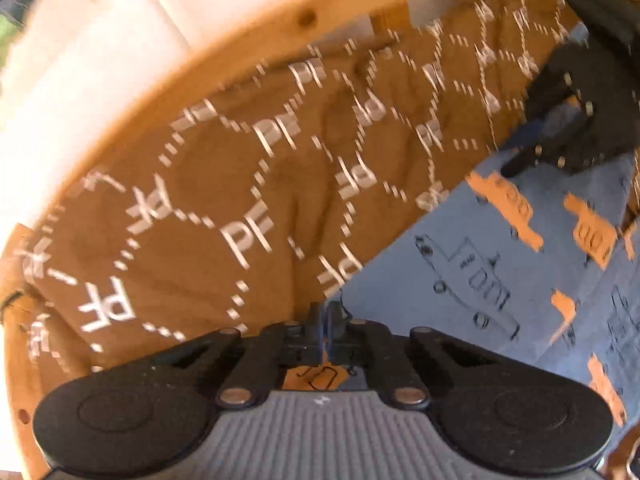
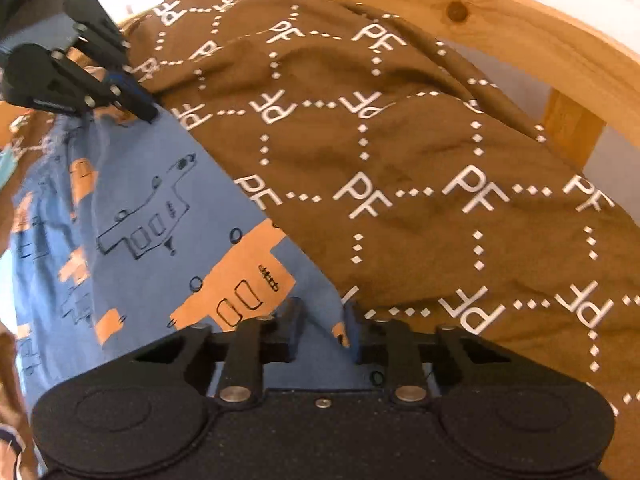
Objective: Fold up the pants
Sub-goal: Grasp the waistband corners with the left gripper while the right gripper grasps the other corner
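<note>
The blue pants [image 2: 160, 216] lie on the brown blanket [image 2: 400, 160] on the wooden bed. The left gripper [image 1: 326, 320] pinches 1 edge tight. The right gripper [image 2: 320, 328] stands open around the other edge, maybe to lift both together.

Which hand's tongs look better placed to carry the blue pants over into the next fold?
Left, probably. The left tongs are shut on the blue pants, while the right tongs stand open around an edge, gripping nothing yet.
</note>
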`<state>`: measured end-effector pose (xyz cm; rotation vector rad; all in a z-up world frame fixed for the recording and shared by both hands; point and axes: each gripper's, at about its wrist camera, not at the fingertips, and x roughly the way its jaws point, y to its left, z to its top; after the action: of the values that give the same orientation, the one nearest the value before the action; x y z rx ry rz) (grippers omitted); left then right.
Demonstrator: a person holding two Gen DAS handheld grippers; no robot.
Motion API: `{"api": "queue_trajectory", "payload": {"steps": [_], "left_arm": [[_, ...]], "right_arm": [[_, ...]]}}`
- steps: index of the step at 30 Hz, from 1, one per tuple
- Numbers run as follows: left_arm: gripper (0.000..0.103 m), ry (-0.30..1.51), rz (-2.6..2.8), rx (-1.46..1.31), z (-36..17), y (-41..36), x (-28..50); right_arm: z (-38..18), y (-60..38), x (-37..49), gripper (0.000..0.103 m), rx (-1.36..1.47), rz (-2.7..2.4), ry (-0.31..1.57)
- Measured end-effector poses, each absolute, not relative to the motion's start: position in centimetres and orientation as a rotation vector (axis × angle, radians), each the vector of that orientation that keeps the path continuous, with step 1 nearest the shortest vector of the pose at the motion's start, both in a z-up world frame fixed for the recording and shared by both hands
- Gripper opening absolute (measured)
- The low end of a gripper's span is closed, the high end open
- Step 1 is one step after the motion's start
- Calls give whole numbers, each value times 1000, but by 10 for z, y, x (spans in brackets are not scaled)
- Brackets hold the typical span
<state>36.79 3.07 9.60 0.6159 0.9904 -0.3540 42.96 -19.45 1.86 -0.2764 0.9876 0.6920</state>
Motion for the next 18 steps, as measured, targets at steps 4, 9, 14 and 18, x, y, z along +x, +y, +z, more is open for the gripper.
{"api": "queue_trajectory", "payload": {"steps": [4, 9, 14, 18], "left_arm": [[1, 849, -288, 564, 122, 28, 353], [1, 694, -172, 563, 143, 26, 352], [1, 753, -127, 517, 125, 25, 382], [13, 792, -148, 458, 111, 39, 397]], "right_arm": [[29, -176, 413, 1, -373, 621, 906], [67, -177, 416, 0, -367, 473, 718], [82, -178, 446, 1, -334, 375, 636], [47, -166, 464, 3, -366, 346, 716]]}}
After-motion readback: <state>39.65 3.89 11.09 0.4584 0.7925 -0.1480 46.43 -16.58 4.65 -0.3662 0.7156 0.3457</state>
